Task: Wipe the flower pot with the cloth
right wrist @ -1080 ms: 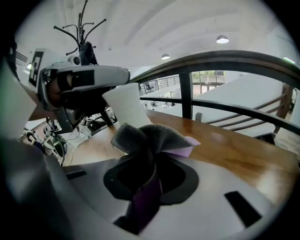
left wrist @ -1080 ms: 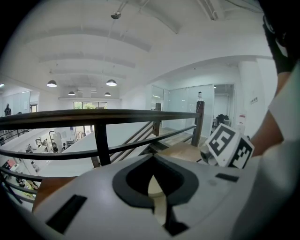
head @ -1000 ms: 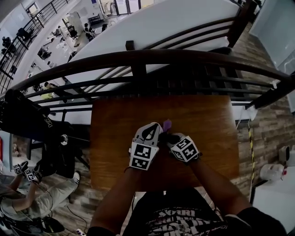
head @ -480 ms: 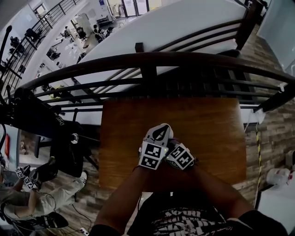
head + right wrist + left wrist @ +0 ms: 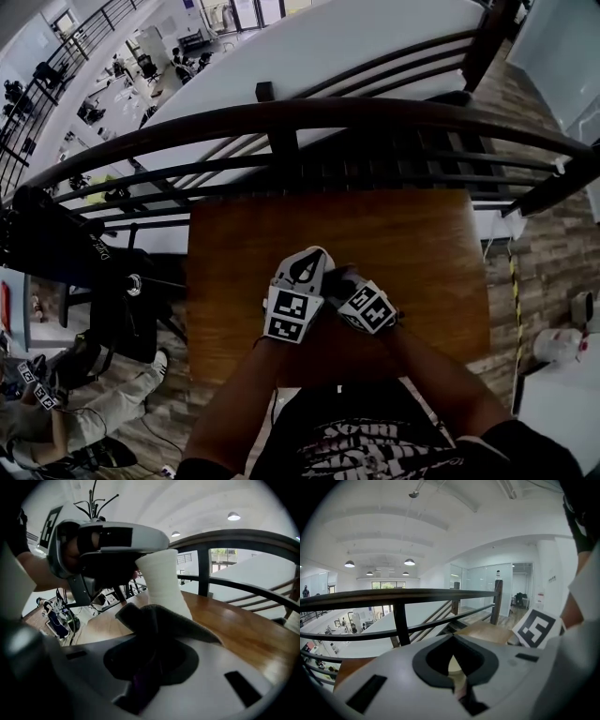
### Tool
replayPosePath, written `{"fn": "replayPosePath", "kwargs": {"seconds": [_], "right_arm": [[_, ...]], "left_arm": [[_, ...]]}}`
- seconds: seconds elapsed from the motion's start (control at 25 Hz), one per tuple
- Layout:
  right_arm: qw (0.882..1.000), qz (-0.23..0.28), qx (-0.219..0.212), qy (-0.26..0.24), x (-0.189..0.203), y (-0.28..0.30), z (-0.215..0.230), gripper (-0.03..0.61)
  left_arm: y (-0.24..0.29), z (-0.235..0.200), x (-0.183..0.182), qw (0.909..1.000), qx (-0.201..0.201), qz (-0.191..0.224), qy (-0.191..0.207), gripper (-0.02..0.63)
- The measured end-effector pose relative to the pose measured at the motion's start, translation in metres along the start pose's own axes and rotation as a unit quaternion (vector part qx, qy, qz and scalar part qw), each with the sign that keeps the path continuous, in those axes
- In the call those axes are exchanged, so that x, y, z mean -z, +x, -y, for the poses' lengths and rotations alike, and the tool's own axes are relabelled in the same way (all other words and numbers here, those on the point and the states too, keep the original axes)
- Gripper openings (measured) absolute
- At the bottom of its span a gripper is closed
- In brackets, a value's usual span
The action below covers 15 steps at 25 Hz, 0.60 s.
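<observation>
In the right gripper view a small white flower pot (image 5: 161,581) hangs above the wooden table (image 5: 243,630). My left gripper (image 5: 133,569) is shut on its upper part. A dark grey cloth (image 5: 161,618) with a purple edge is bunched in my right gripper (image 5: 147,677), which is shut on it, and the cloth lies against the pot's side. Seen from the head view, the left gripper (image 5: 314,264) and right gripper (image 5: 345,281) meet over the table's near half and hide the pot. A cream sliver of the pot (image 5: 453,665) shows between the jaws in the left gripper view.
A dark curved railing (image 5: 281,122) runs along the far edge of the table (image 5: 422,244), with a drop to a lower floor behind it. A black chair (image 5: 56,244) and a seated person (image 5: 66,412) are to the left.
The right gripper has shifted slightly with the cloth against the pot. The purple tip of cloth that showed above the grippers a second ago is now hidden. The left gripper has stayed put.
</observation>
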State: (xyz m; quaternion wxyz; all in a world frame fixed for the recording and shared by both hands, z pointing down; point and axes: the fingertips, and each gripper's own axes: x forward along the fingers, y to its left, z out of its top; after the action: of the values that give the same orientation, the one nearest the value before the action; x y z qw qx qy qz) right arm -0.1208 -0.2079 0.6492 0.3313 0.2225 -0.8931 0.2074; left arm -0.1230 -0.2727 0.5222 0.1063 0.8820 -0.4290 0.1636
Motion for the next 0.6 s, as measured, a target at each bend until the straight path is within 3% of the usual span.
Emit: {"fn": "replayPosePath", "kwargs": {"seconds": [0.6], "right_arm": [[0.998, 0.011, 0.057, 0.028, -0.013, -0.019, 0.072, 0.060]], "left_arm": [[-0.001, 0.002, -0.002, 1.0000, 0.002, 0.001, 0.001, -0.002]]}}
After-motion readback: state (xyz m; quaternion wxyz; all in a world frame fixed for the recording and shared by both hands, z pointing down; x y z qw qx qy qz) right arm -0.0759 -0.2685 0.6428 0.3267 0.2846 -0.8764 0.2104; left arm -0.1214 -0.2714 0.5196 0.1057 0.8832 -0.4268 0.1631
